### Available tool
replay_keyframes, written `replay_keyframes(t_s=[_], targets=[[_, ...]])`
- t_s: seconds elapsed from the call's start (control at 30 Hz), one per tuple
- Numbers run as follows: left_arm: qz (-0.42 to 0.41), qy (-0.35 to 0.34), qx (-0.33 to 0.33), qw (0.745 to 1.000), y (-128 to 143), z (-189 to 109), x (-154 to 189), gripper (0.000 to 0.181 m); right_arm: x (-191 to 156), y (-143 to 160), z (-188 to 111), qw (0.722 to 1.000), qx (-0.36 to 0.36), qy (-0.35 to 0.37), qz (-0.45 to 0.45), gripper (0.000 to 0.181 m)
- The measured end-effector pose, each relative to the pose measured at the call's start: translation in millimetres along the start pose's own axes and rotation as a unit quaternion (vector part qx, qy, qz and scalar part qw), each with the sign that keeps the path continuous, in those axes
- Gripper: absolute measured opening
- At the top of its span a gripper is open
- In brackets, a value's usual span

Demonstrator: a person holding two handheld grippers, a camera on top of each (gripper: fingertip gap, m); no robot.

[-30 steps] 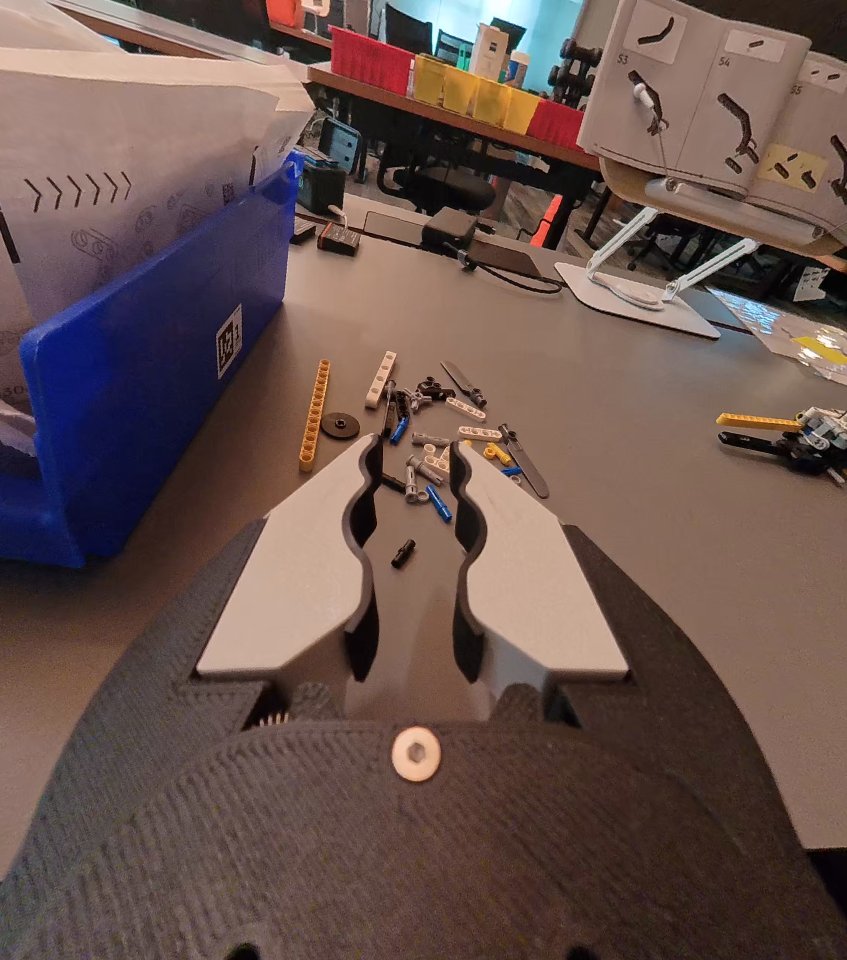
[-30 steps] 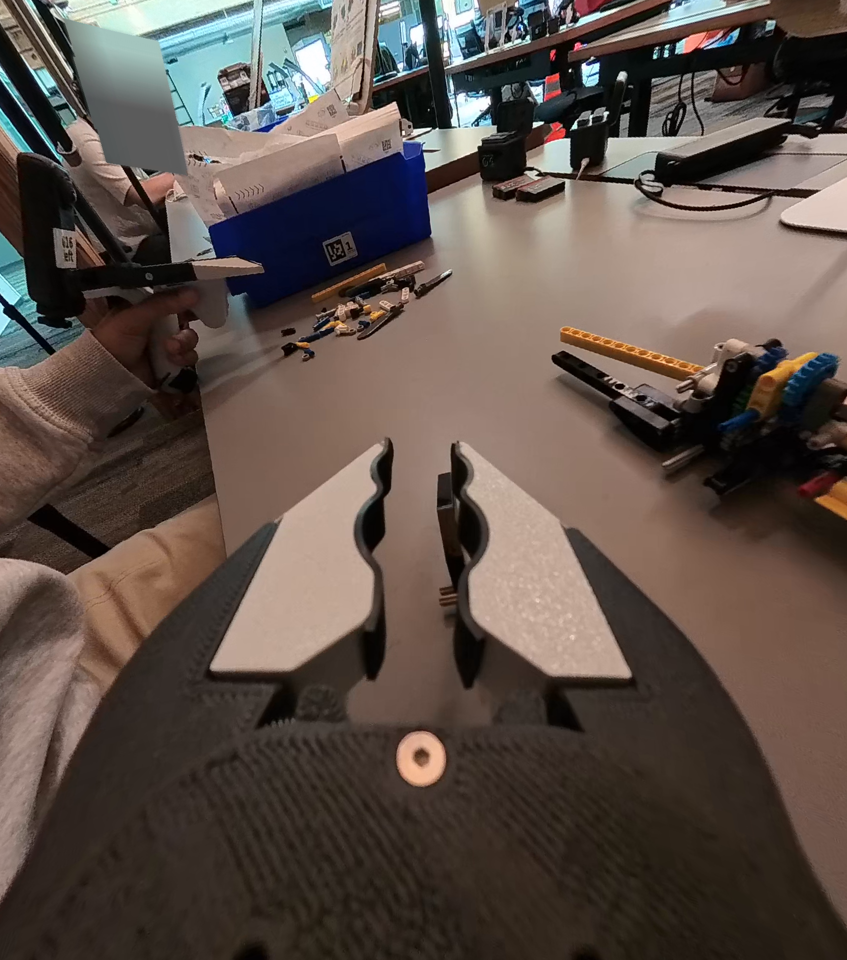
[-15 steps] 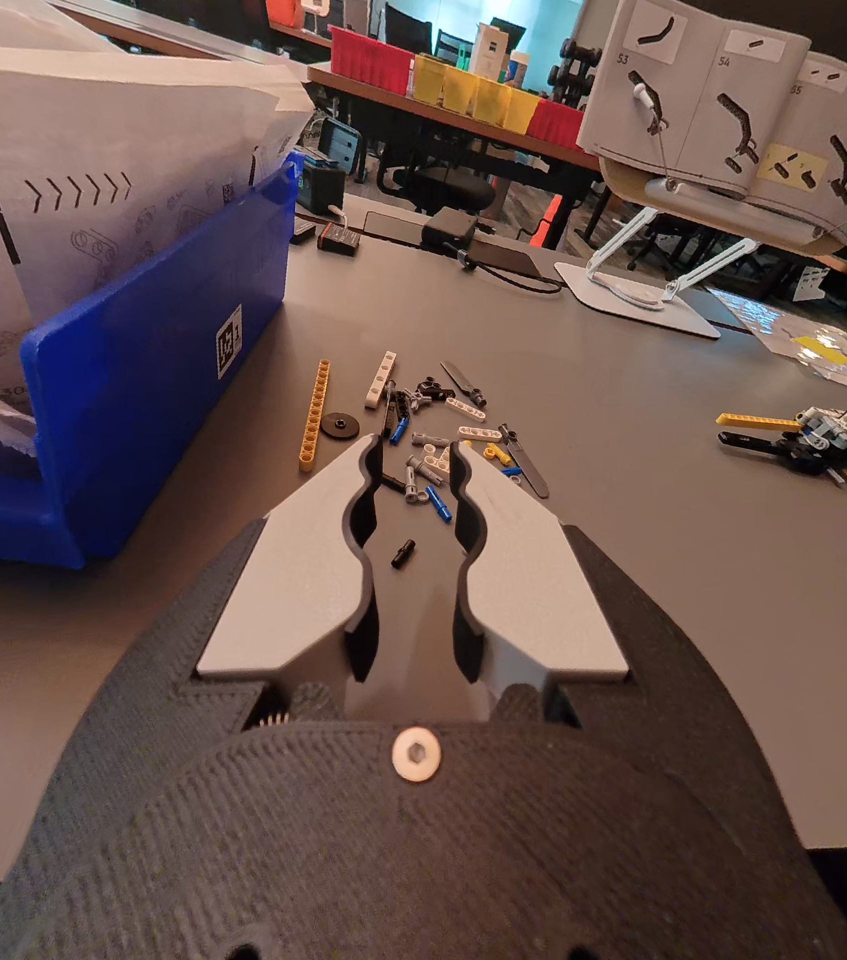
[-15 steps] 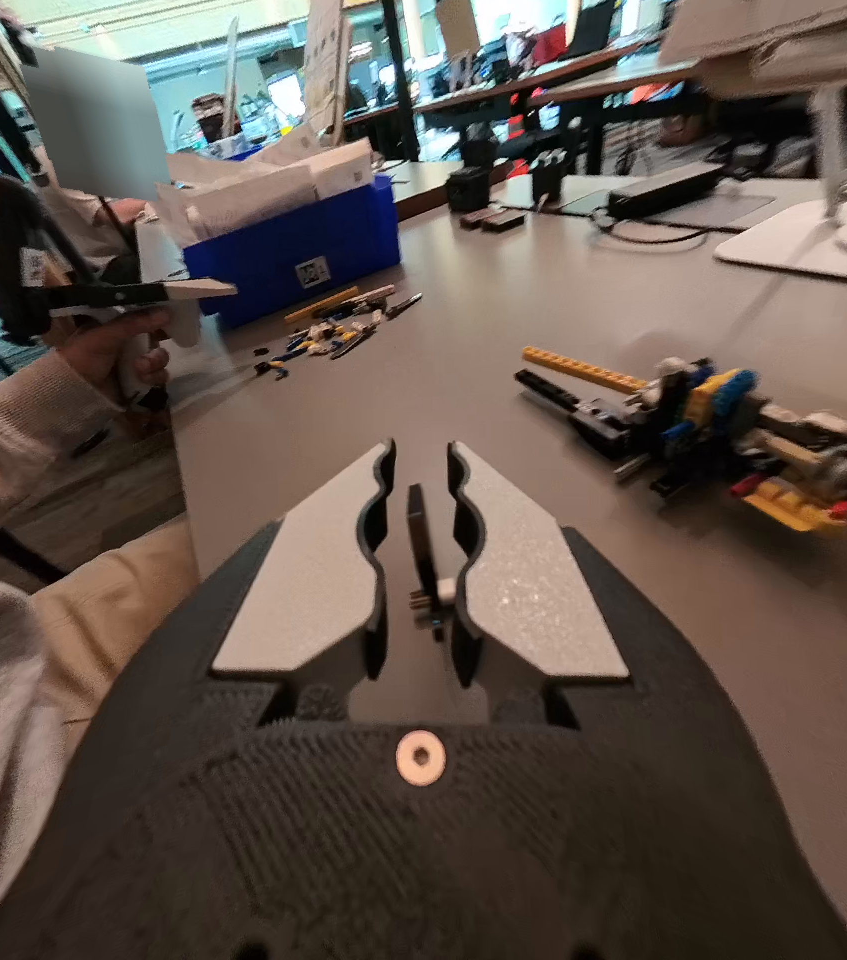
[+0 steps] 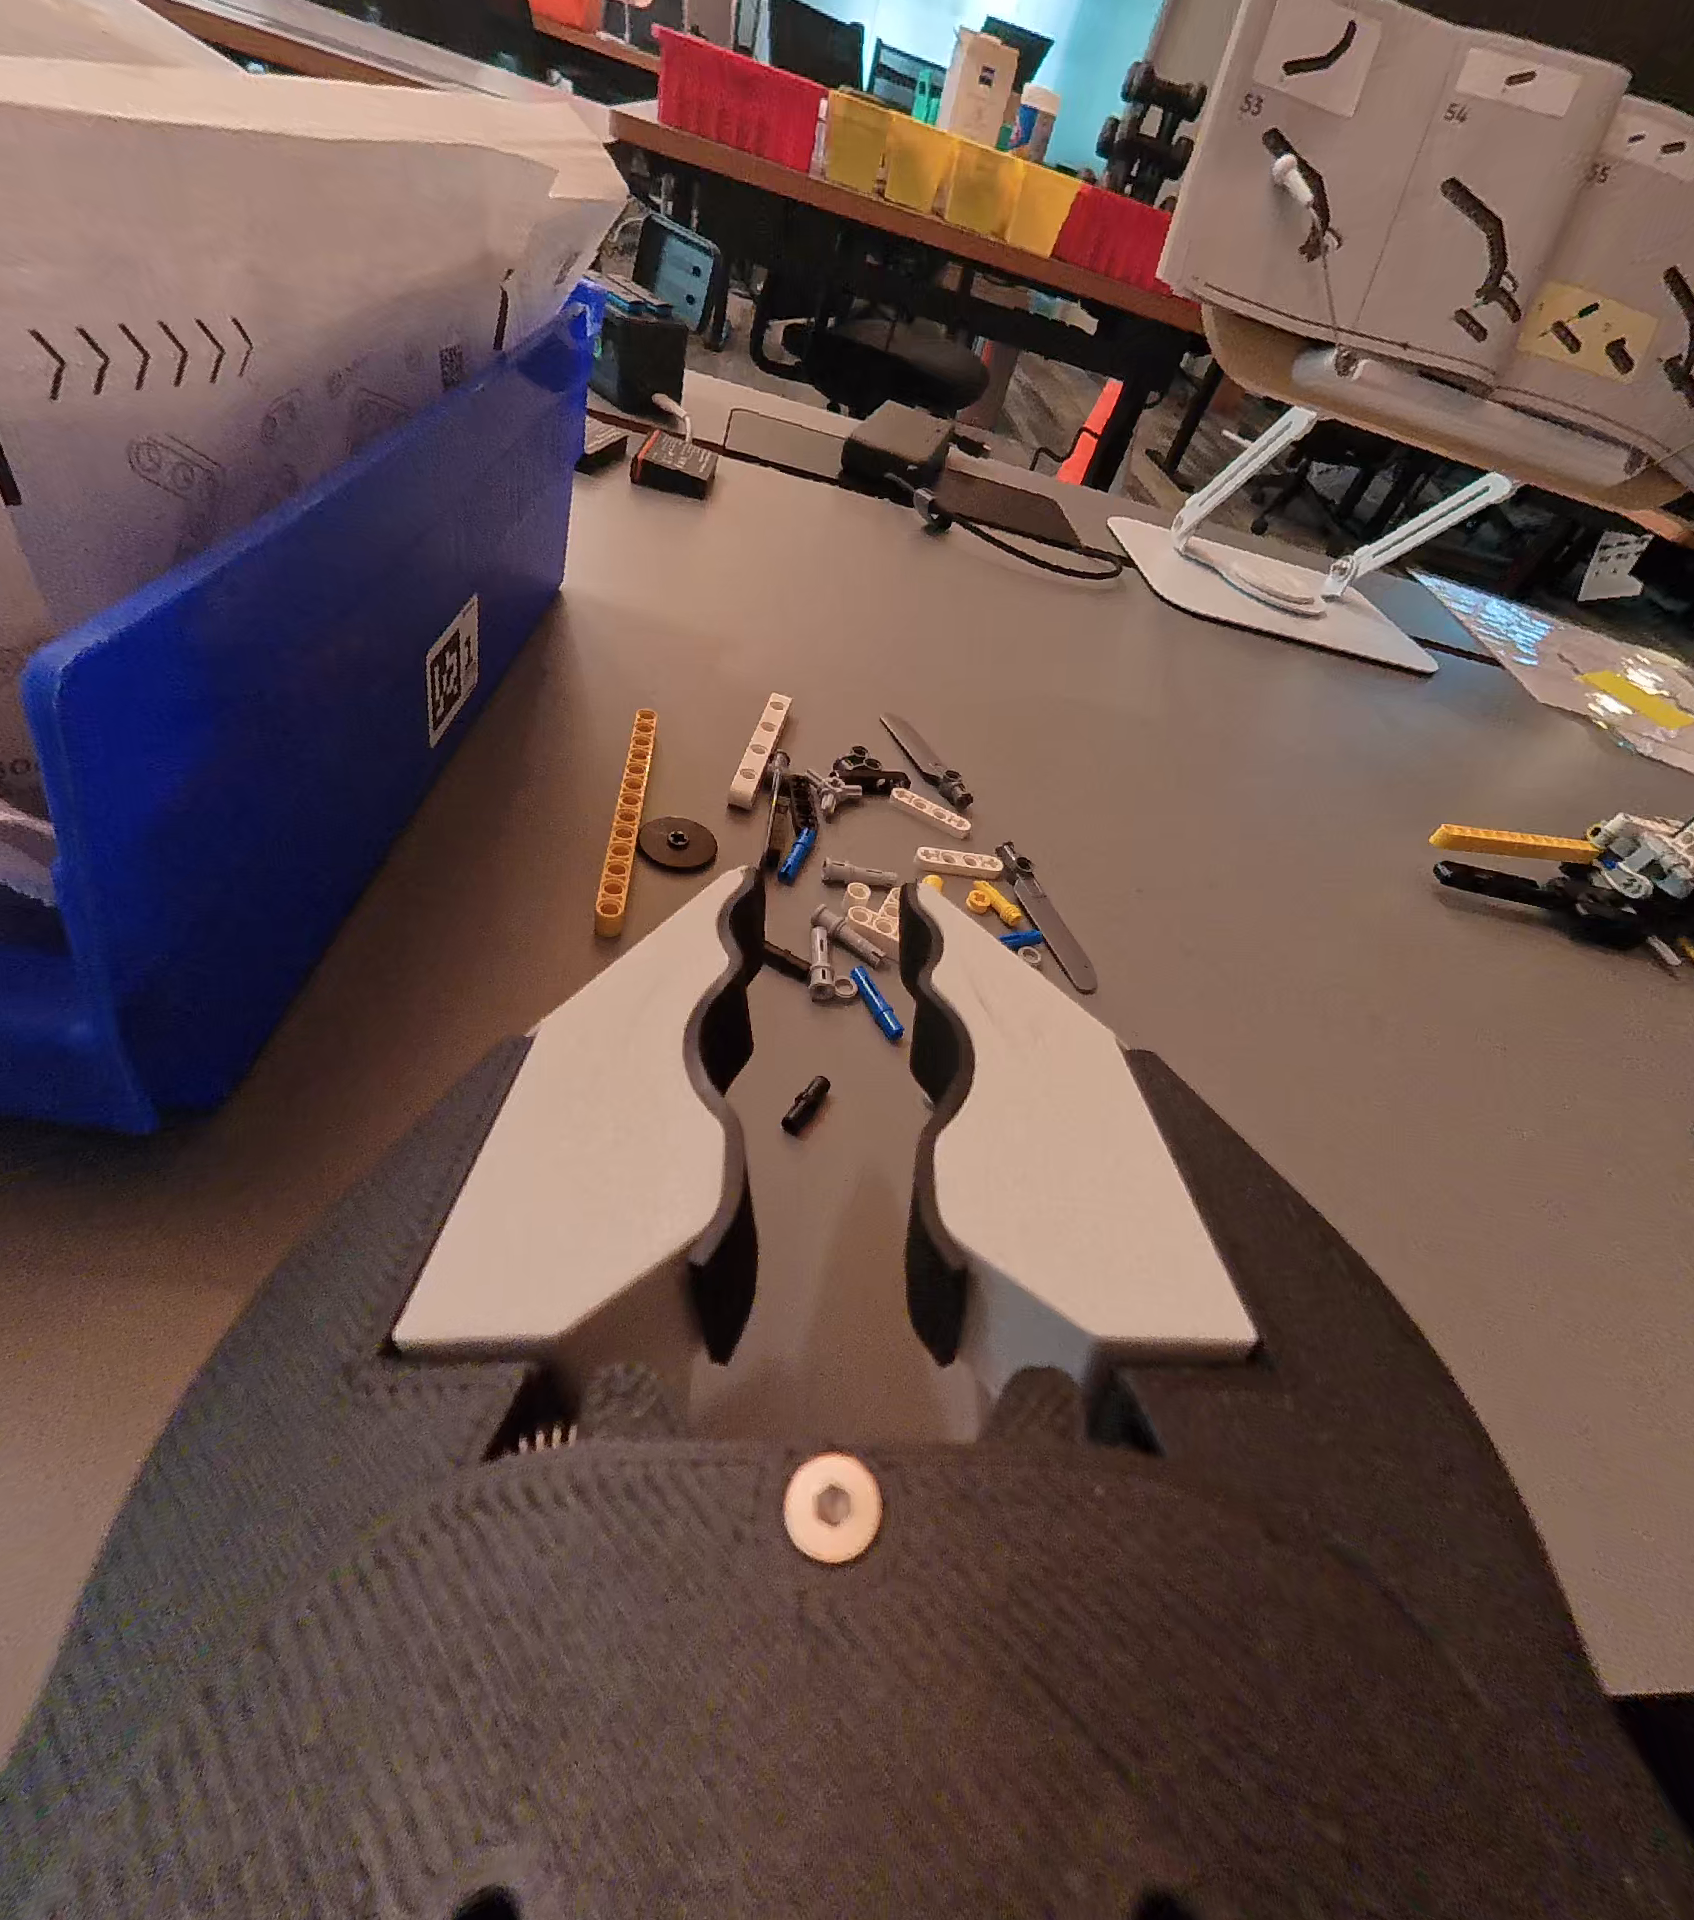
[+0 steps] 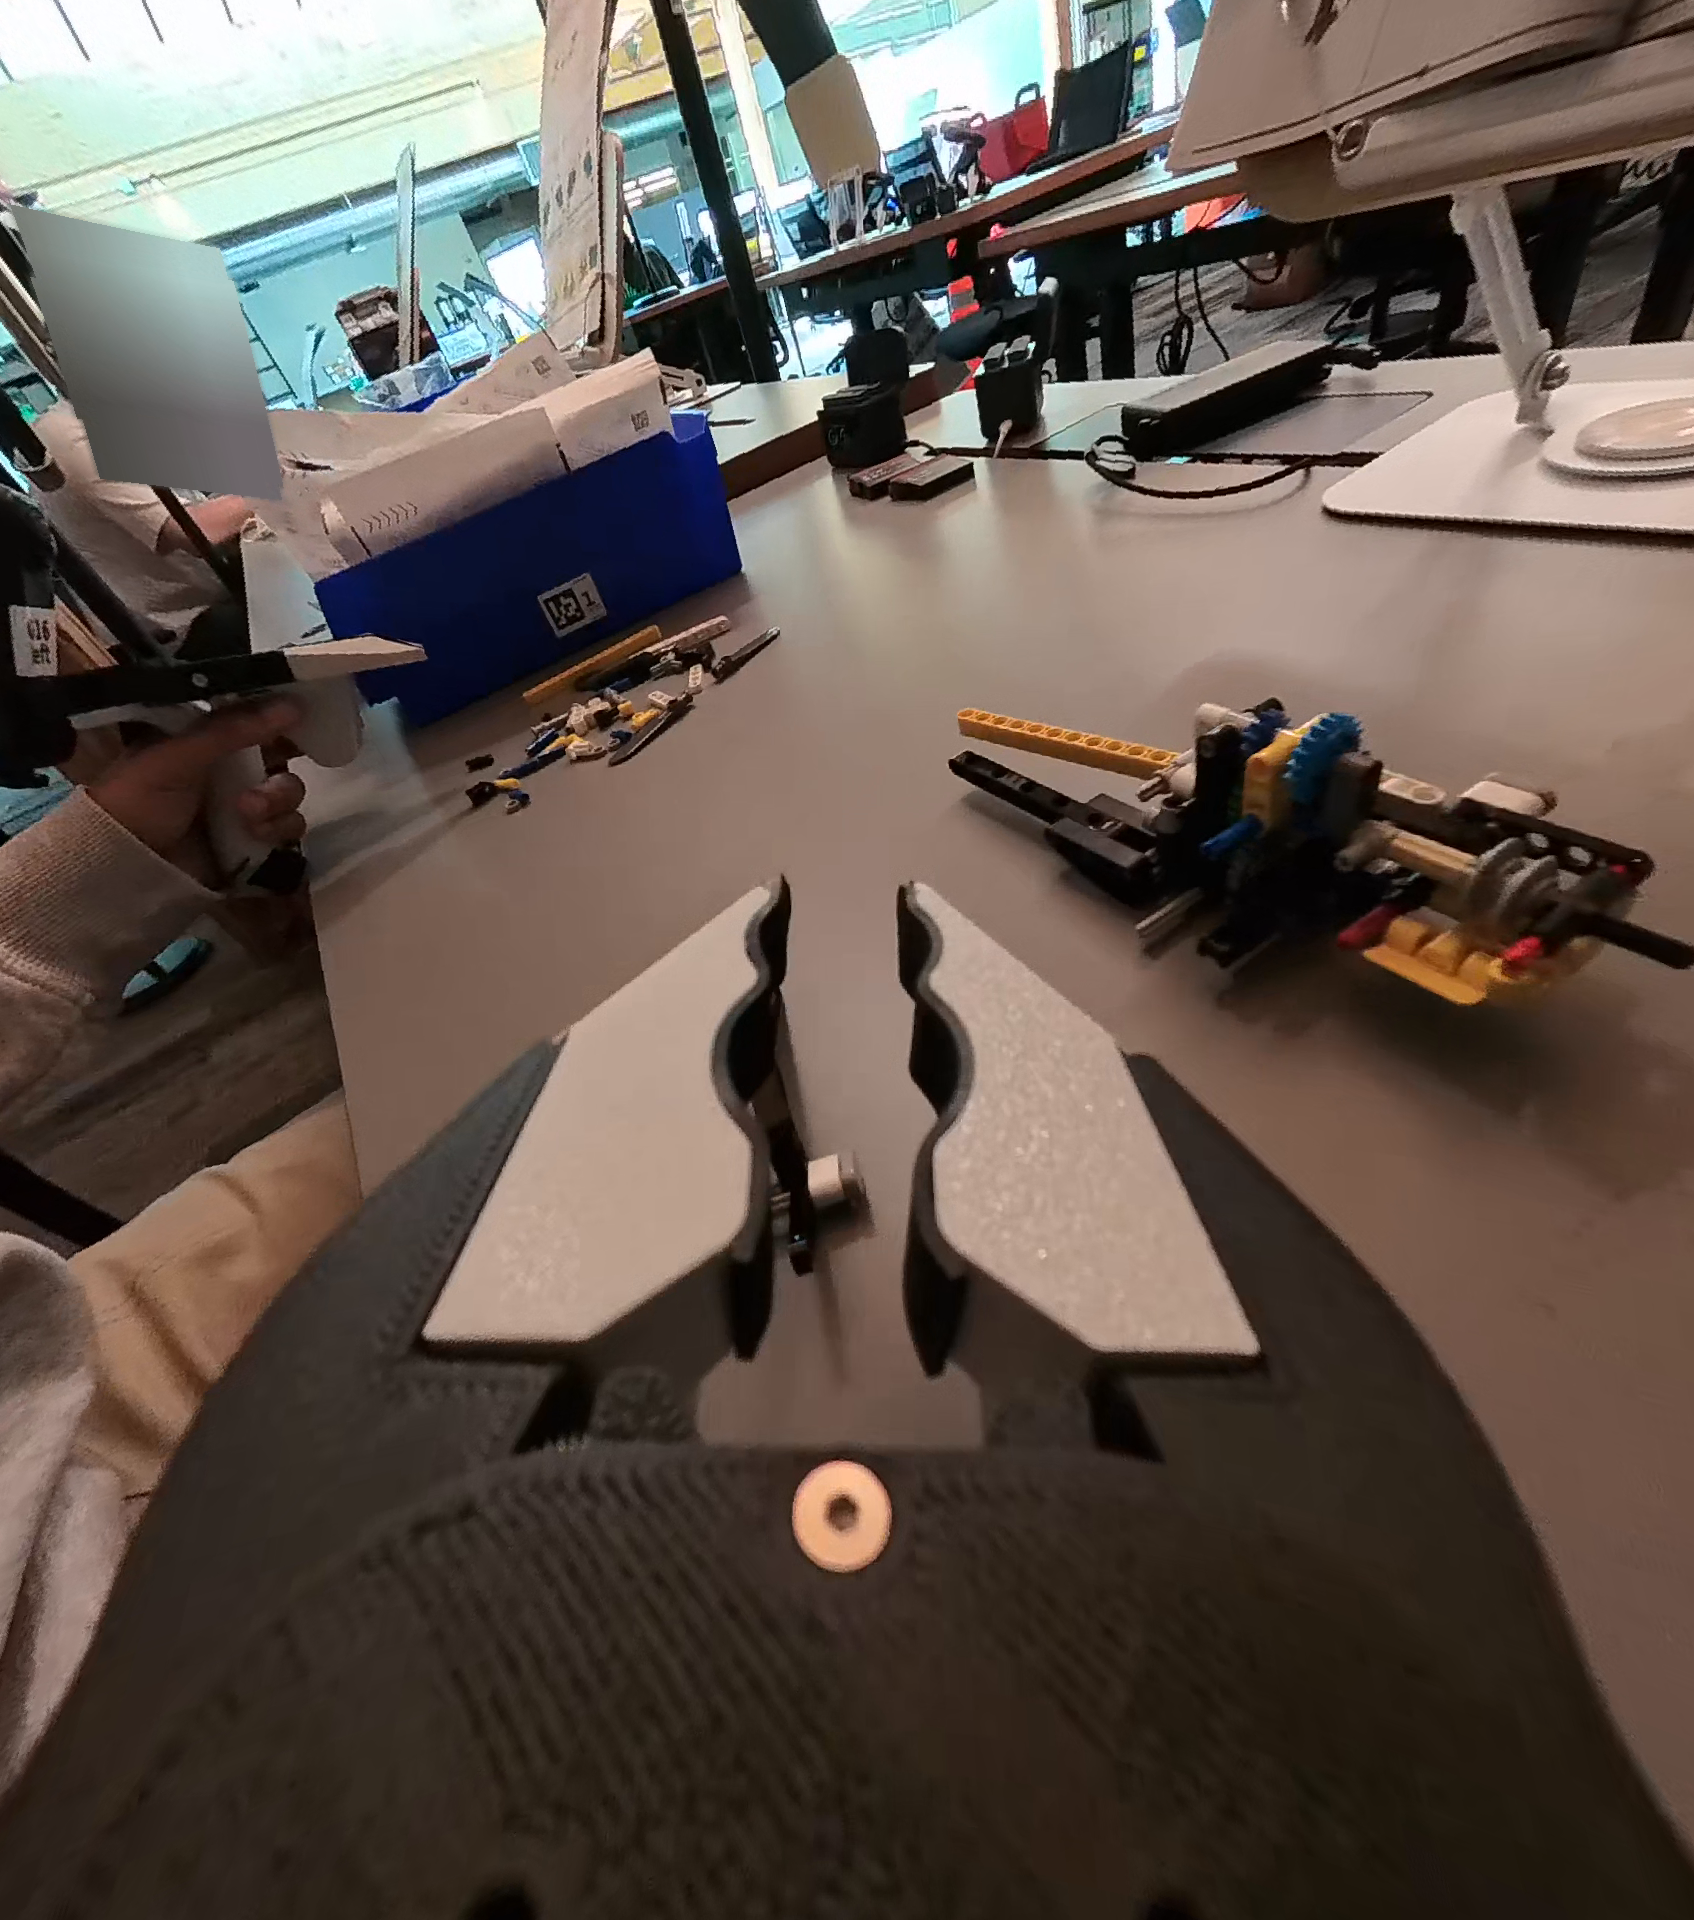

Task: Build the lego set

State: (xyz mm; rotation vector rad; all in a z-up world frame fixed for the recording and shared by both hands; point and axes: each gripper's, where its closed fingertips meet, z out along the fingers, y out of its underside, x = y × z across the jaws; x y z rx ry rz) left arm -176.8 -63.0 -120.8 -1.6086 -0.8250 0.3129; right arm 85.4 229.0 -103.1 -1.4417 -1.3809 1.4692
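My left gripper (image 5: 830, 888) is open and empty, low over the grey table (image 5: 1238, 935). A small black pin (image 5: 805, 1103) lies on the table between its fingers, and a scatter of loose lego pieces (image 5: 853, 883) lies just ahead. My right gripper (image 6: 843, 891) is open around a thin black beam with a grey pin (image 6: 793, 1164), which lies close to its left finger and is not clamped. The partly built lego model (image 6: 1342, 831) lies ahead to its right; it also shows in the left wrist view (image 5: 1653, 894). The left gripper (image 6: 396, 655) shows far left, in a hand.
A blue bin (image 5: 282, 727) stuffed with paper bags stands left of the loose pieces, with a long yellow beam (image 5: 627, 821) beside it. An instruction booklet (image 5: 1445, 239) sits on a white stand (image 6: 1601, 457) at the back. A power brick and cable (image 5: 988, 509) lie behind. My right fingertips sit around 40 cm from my left ones.
The right gripper has swung to the right; the black beam now sits by its left finger instead of its right. The left gripper has not moved.
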Motion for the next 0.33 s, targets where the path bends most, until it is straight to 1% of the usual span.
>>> replay_keyframes(t_s=[0.2, 0.33], targets=[[-0.002, -0.001, -0.004, 1.000, 1.1, 0.9, -0.4, 0.023, -0.6, 0.7, 1.2, 1.000, -0.002, -0.005, 0.007, 0.020], [-0.010, 0.001, -0.010, 1.000, 2.3, 2.0, -1.5, 0.024, -4.6, 5.4, 4.9, 1.000, -0.019, -0.001, -0.018, 0.020]])
